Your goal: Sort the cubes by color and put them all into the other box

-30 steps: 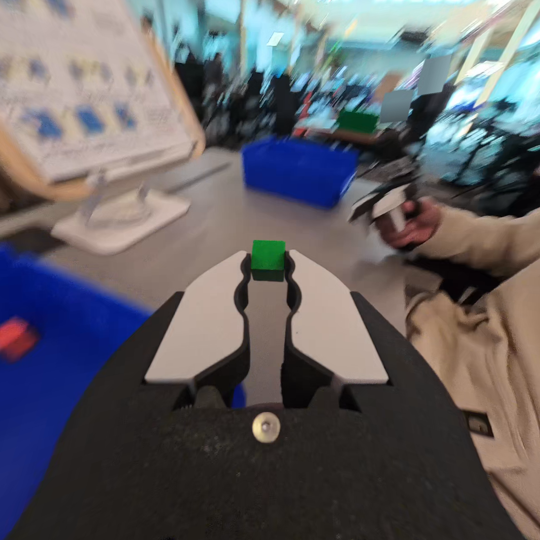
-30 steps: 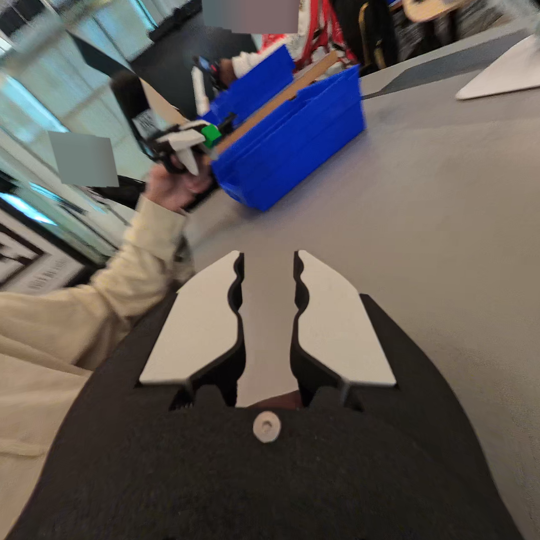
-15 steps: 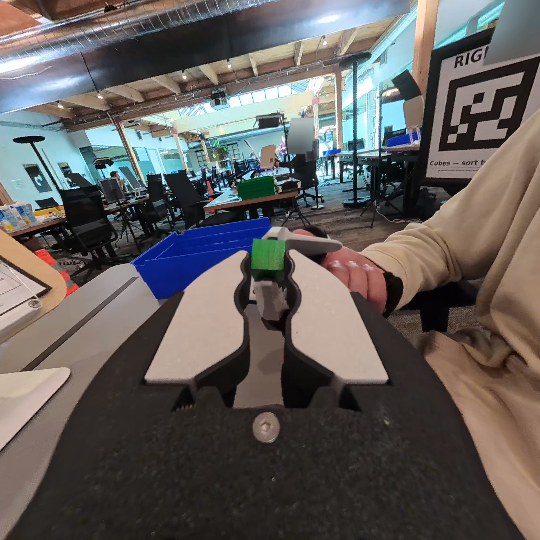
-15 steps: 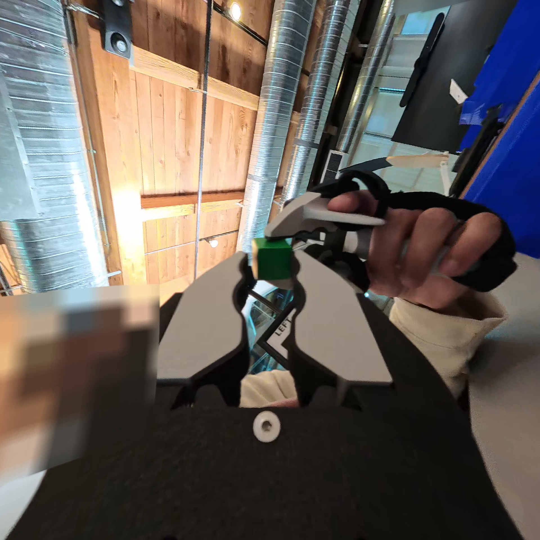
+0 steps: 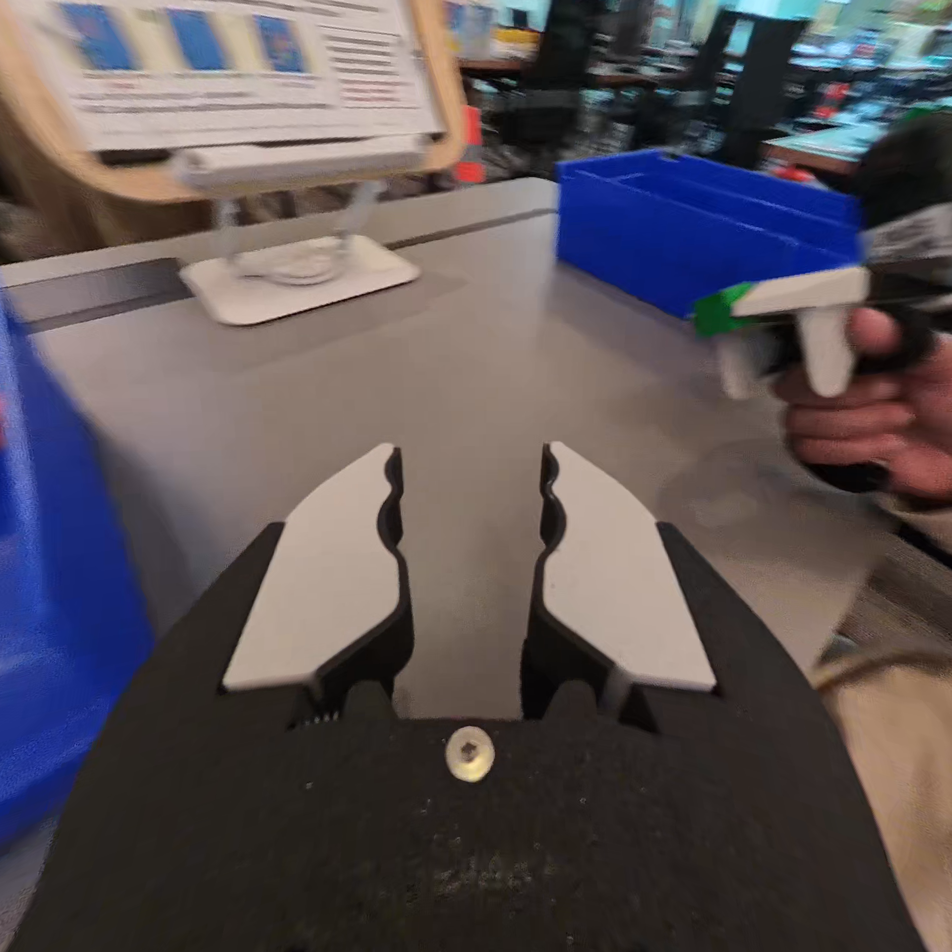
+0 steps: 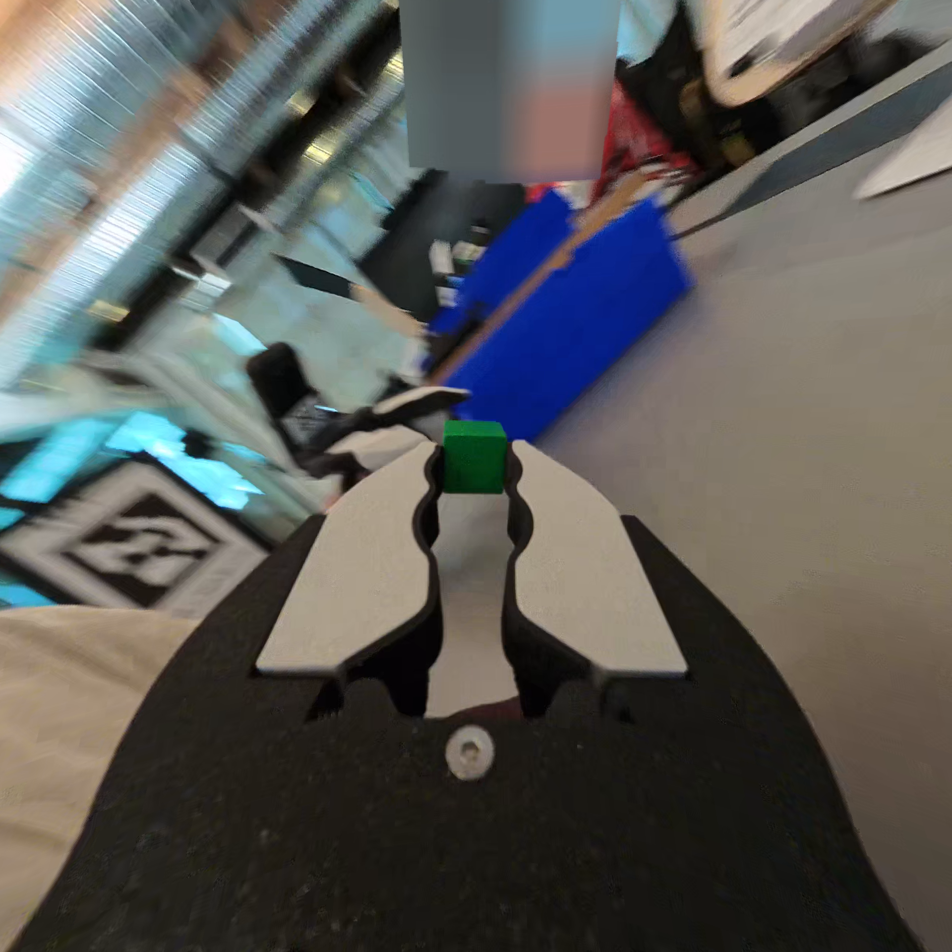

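A green cube is clamped between the fingertips of my right gripper, held above the grey table. The left wrist view shows the same cube at the tip of the right gripper, at the right, held by a hand. My left gripper is open and empty over the table. A blue divided box stands at the back right. Another blue box is at the left edge and also appears in the right wrist view, beyond the cube. The left gripper's pale fingers show blurred behind the cube.
A wood-framed instruction board on a white stand sits at the back left of the table. A cream sleeve is at the lower right. The table's near edge runs along the right side. Both views are motion-blurred.
The green cube has passed from my left gripper to my right gripper. The left gripper has opened and swung back over the table; the right has closed on the cube and pulled away.
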Available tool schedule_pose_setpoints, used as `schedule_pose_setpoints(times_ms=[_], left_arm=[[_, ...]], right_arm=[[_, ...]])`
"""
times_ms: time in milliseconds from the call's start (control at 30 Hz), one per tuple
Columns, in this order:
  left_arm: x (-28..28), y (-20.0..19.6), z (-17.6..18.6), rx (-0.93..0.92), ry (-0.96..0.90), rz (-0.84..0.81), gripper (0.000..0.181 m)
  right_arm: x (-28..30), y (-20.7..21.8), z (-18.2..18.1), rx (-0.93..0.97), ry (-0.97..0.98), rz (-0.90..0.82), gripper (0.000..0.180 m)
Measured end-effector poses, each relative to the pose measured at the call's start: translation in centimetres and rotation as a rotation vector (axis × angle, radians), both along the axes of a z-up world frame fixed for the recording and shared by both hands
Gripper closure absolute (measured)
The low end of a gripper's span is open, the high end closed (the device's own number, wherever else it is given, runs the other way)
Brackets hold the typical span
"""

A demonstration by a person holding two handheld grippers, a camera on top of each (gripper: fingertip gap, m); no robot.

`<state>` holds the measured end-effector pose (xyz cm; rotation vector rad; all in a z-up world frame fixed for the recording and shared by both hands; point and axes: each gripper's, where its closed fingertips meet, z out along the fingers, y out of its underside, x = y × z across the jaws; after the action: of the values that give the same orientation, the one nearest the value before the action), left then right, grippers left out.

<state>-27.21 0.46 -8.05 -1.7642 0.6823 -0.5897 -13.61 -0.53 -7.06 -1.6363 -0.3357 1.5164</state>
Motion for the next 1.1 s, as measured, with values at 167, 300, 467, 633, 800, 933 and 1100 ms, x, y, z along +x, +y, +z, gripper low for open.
schedule_pose_setpoints(times_ms=[167,300,467,633,800,933,1100], left_arm=[[-1.3,-0.9,-2.6,-0.016,0.066,0.088,0.123],[-0.7,-1.0,-2.9,-0.028,0.052,0.043,0.121],[-0.4,-1.0,-3.2,0.025,0.138,0.051,0.121],[0.4,-1.4,-3.8,0.019,0.178,0.007,0.122],[1.0,-1.5,-4.5,-0.051,0.156,-0.021,0.121],[0.9,-1.6,-4.7,-0.051,0.182,-0.023,0.12],[0.6,-2.1,-5.3,-0.072,0.184,-0.033,0.118]], right_arm=[[2.3,0.0,-1.6,0.182,-0.344,-0.261,0.157],[2.3,0.0,-1.3,0.208,-0.379,-0.284,0.157],[8.8,2.1,3.1,0.332,-0.545,-0.5,0.157],[24.6,10.7,5.5,0.169,-0.987,-0.714,0.157],[35.9,21.3,-3.6,-0.364,-1.277,-0.578,0.157],[39.0,22.8,-9.2,-0.621,-1.445,-0.502,0.157],[38.8,21.8,-10.7,-0.745,-1.448,-0.449,0.144]])
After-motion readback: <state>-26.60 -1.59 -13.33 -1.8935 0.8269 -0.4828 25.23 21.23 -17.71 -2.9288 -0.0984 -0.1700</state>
